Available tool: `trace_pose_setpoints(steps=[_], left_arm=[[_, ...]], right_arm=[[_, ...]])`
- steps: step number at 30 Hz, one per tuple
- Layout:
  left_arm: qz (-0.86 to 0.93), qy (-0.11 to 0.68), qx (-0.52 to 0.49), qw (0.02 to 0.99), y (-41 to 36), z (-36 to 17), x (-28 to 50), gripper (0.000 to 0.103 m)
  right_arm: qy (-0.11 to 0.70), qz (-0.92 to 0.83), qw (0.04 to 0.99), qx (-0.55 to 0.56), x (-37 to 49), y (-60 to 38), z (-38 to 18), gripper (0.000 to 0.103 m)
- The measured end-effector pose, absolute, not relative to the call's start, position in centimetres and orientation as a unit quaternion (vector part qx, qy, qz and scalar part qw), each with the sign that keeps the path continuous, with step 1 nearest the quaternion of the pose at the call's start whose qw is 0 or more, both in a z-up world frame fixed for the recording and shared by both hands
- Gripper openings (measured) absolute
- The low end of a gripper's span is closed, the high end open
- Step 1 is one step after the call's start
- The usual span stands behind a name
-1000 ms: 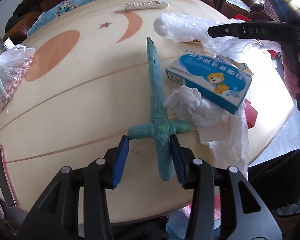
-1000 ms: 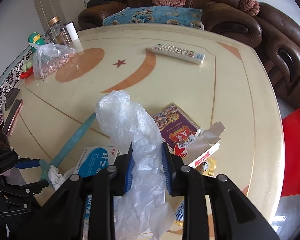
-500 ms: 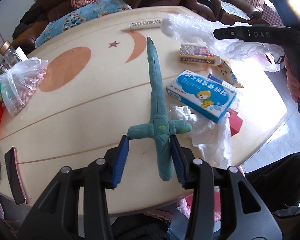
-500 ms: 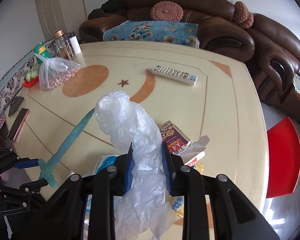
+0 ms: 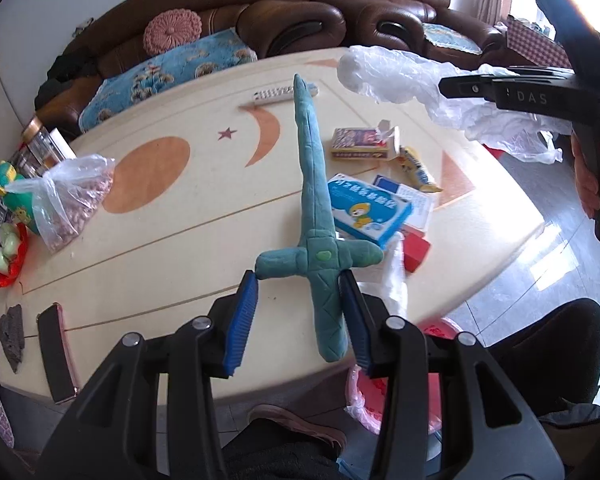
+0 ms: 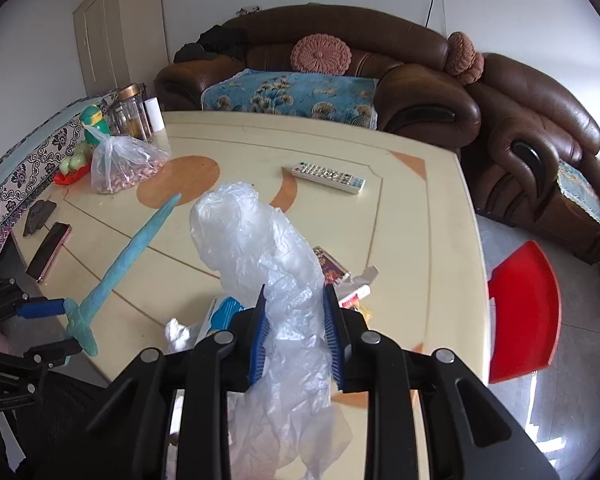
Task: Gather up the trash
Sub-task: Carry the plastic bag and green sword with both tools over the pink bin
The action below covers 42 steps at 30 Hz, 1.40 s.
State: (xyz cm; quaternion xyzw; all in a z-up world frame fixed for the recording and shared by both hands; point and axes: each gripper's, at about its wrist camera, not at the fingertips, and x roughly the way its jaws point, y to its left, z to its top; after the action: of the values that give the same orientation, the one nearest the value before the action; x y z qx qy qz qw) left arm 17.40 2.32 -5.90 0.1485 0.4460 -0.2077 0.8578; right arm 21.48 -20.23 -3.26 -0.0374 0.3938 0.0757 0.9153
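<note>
My left gripper (image 5: 298, 300) holds a teal clay sword (image 5: 314, 208) by its handle, lifted above the cream table (image 5: 172, 240); the handle rests against the right pad, with a gap to the left pad. The sword also shows in the right wrist view (image 6: 128, 256). My right gripper (image 6: 296, 320) is shut on a clear plastic bag (image 6: 268, 256), held above the table's near edge; the bag also shows in the left wrist view (image 5: 400, 76). On the table lie a blue medicine box (image 5: 368, 210), a crumpled tissue (image 6: 178, 332), an opened purple box (image 5: 364, 144) and a yellow wrapper (image 5: 418, 170).
A remote (image 6: 328, 176), a bag of nuts (image 6: 120, 168), jars (image 6: 134, 114), a phone (image 5: 56, 352) and a dark stone (image 5: 12, 338) are on the table. A brown sofa (image 6: 340, 76) stands behind. A red stool (image 6: 524, 312) stands on the right. A pink-lined bin (image 5: 396, 388) is below the table edge.
Both grippers have risen and pulled back from the table. The sword has lifted off the tabletop with my left gripper. The plastic bag has stayed in my right gripper.
</note>
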Motion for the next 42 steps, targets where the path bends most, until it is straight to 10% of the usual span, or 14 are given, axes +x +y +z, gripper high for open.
trace_pose_setpoints(steps=[42], left_arm=[[-0.313, 0.444, 0.190, 0.818, -1.3, -8.2, -0.8, 0.042]], right_arm=[[0.437, 0.035, 0.899, -0.008, -3.6, -21.7, -9.3, 0.025]])
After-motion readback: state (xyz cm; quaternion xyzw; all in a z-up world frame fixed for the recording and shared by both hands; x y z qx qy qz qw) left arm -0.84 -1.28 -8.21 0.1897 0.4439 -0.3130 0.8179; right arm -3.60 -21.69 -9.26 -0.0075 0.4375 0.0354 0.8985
